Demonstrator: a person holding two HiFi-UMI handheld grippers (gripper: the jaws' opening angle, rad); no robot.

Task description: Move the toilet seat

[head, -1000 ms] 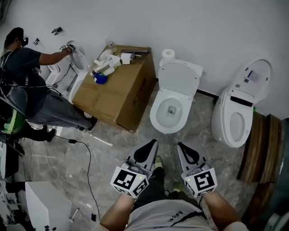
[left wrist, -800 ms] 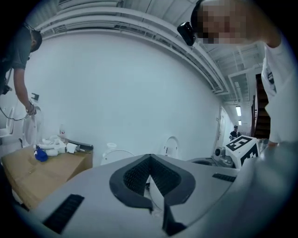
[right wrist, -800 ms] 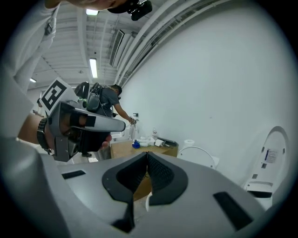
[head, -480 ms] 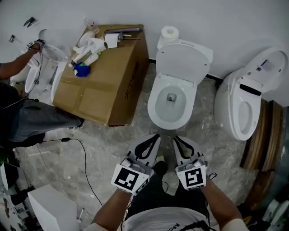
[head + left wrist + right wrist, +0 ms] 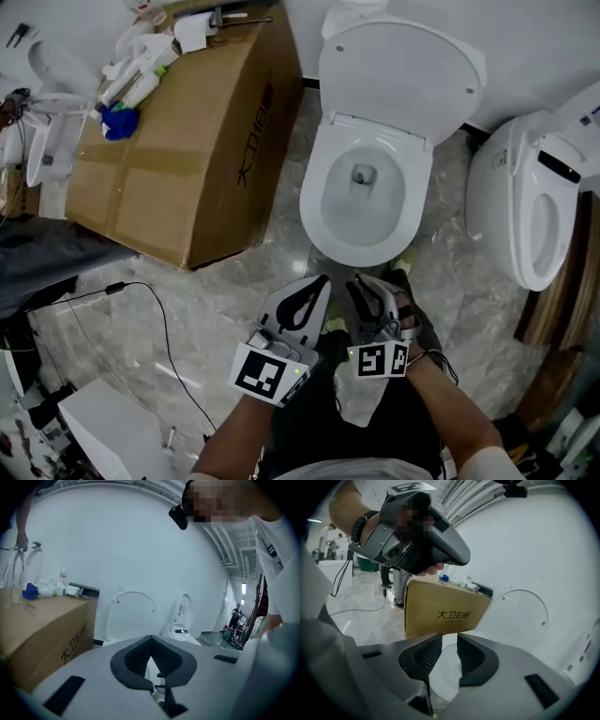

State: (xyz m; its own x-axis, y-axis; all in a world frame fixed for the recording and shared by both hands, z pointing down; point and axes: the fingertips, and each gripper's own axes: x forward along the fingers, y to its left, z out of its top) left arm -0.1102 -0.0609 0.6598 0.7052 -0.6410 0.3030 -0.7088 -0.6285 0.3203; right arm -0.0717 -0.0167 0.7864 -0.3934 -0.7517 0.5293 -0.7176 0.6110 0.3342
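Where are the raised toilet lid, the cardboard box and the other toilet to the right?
Raised toilet lid [image 5: 403, 70]: head view, middle of its inner face.
Cardboard box [image 5: 173, 164]: head view, bare top panel.
Other toilet [image 5: 497, 197]: head view, its white outer body.

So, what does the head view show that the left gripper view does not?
Only the head view: the inside of the white ceramic toilet bowl, the thin black cable on the grey marble floor. Only the left gripper view: distant people in a bright corridor, the black head camera. Both: the brown cardboard box, the raised white toilet lid, the second white toilet.
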